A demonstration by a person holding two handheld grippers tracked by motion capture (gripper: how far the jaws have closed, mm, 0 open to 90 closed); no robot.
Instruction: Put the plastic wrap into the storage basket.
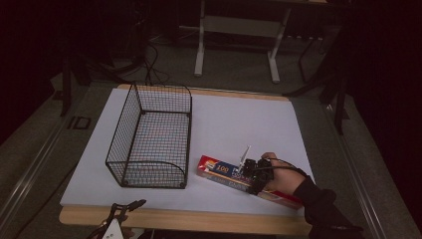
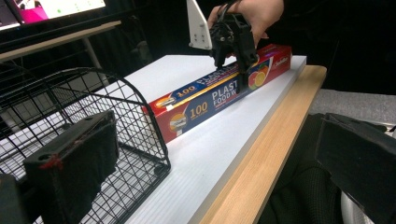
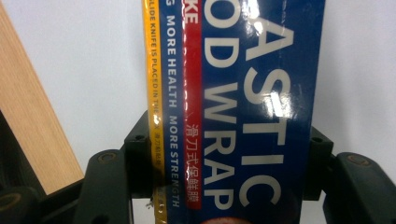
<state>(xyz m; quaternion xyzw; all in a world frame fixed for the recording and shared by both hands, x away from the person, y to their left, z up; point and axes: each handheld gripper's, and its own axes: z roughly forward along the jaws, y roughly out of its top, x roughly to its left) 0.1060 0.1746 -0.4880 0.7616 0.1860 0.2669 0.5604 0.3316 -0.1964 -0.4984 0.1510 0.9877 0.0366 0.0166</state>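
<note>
A long red and blue box of plastic wrap [image 1: 217, 171] lies on the white board, to the right of the wire basket and near the front edge. My right gripper [image 1: 250, 175] is down over its middle, shut on it. In the right gripper view the jaws press both long sides of the box [image 3: 233, 93]. The left gripper view shows that hand and gripper [image 2: 232, 56] on the box [image 2: 205, 105] farther off. My left gripper [image 1: 127, 205] hovers at the table's front edge, left of centre, open with nothing between its jaws.
An empty black wire basket [image 1: 130, 119] stands on the left half of the white board [image 1: 239, 119]; its curved front corner [image 2: 116, 88] is just ahead of my left gripper. A wooden table edge [image 1: 199, 219] runs along the front. A desk frame [image 1: 199, 50] stands beyond the table.
</note>
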